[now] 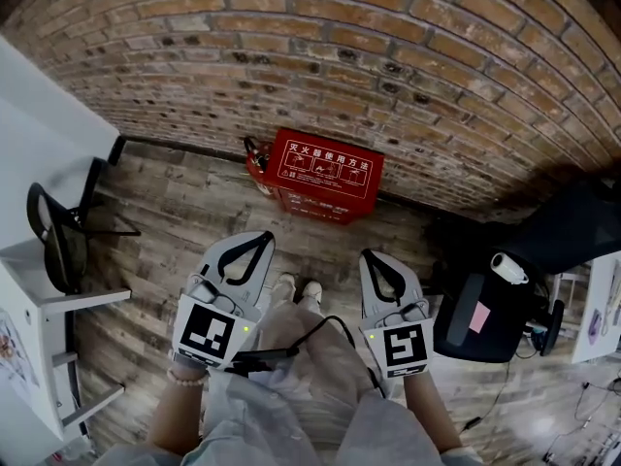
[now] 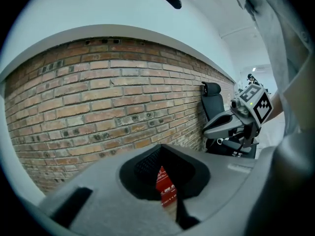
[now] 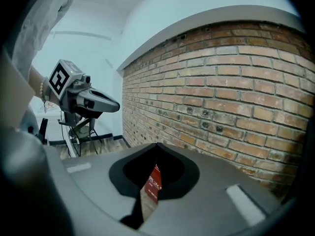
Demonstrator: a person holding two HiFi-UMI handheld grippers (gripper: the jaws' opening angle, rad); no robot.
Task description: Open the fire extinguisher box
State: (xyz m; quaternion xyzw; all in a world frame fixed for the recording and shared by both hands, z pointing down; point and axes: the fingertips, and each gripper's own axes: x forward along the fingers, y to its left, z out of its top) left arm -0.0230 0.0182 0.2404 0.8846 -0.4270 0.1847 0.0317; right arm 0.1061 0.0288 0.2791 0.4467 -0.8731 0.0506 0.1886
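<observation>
The red fire extinguisher box (image 1: pixel 325 176) stands on the wooden floor against the brick wall, lid down, with white print on top. Both grippers hover well short of it, above the person's shoes. My left gripper (image 1: pixel 260 237) and my right gripper (image 1: pixel 370 255) point toward the box, side by side. Each has its jaws shut with nothing held. Through the left gripper (image 2: pixel 160 146) only a sliver of the box (image 2: pixel 166 188) shows. The right gripper (image 3: pixel 156 144) frames a similar sliver of the box (image 3: pixel 154 183).
A red extinguisher (image 1: pixel 257 159) leans at the box's left side. A black office chair (image 1: pixel 490 314) stands to the right, a white desk (image 1: pixel 44 153) and a black stand (image 1: pixel 58 241) to the left. The brick wall (image 1: pixel 388 56) runs behind the box.
</observation>
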